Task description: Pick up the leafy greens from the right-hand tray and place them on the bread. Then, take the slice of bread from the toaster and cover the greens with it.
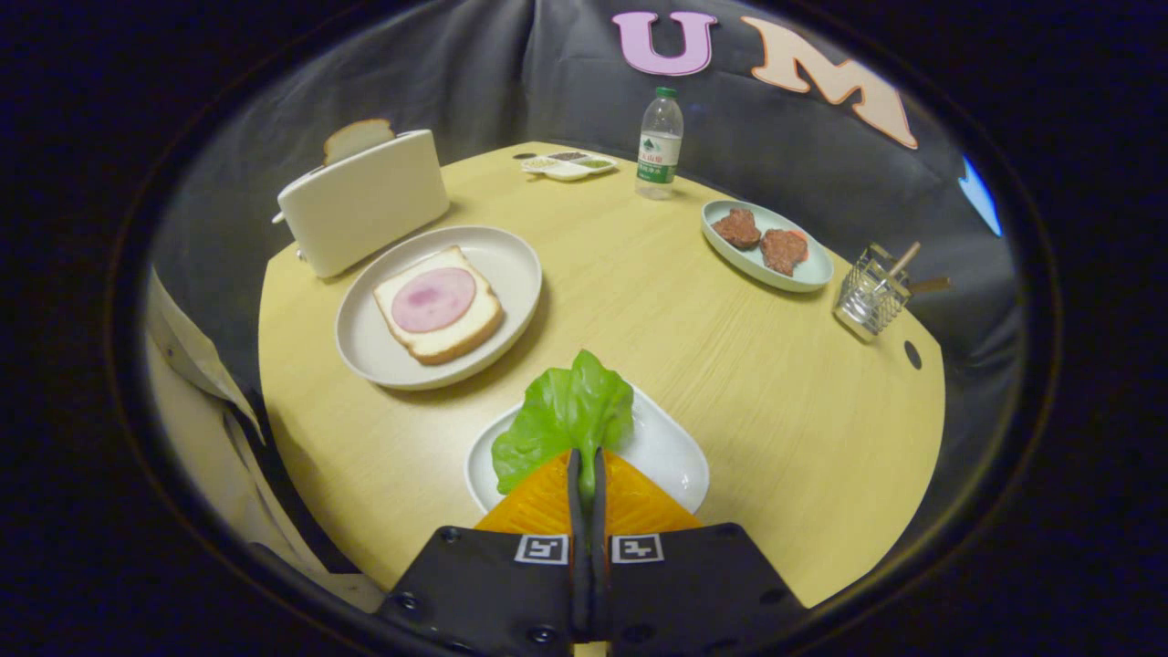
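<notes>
Both jaws of your gripper [585, 474] pinch the leafy greens [566, 418] by the stem over the white tray [671, 452], so lift clear, then swing toward eleven o'clock and lay them on the ham-topped bread [438, 306].

One toaster [363, 203], two bread slices: one [358, 138] in the toaster, one [438, 304] with a ham round [433, 299] on it. Three plates [365, 342] [671, 447] [808, 271], two meat patties [737, 228] [783, 250], one lettuce leaf [566, 420]. One water bottle [659, 144], one wire holder [871, 297], one small divided dish [568, 166].
</notes>
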Demonstrator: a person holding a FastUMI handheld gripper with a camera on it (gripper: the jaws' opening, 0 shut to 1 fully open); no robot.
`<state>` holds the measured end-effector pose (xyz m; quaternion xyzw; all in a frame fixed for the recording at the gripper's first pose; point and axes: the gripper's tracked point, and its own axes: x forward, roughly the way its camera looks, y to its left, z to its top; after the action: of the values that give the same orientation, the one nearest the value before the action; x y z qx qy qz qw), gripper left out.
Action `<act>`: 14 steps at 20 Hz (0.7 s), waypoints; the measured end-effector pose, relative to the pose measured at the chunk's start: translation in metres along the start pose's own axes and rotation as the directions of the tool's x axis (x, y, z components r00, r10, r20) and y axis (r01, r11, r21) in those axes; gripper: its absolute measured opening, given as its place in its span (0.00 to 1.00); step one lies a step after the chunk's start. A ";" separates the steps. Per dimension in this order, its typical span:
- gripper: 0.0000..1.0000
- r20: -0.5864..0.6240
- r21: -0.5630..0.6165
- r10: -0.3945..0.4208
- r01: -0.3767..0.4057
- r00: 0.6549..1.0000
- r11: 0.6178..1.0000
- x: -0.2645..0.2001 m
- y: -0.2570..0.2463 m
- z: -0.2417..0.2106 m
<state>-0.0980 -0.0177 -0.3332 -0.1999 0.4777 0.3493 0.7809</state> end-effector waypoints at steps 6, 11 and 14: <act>0.04 0.035 -0.019 0.008 -0.008 0.999 1.000 -0.013 0.014 0.029; 0.04 0.053 -0.055 0.026 -0.023 0.998 0.998 -0.019 0.032 0.056; 0.04 0.062 -0.079 0.041 -0.036 0.997 0.996 -0.017 0.044 0.071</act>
<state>-0.0923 0.0517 -0.2846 -0.2099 0.4424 0.3887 0.7805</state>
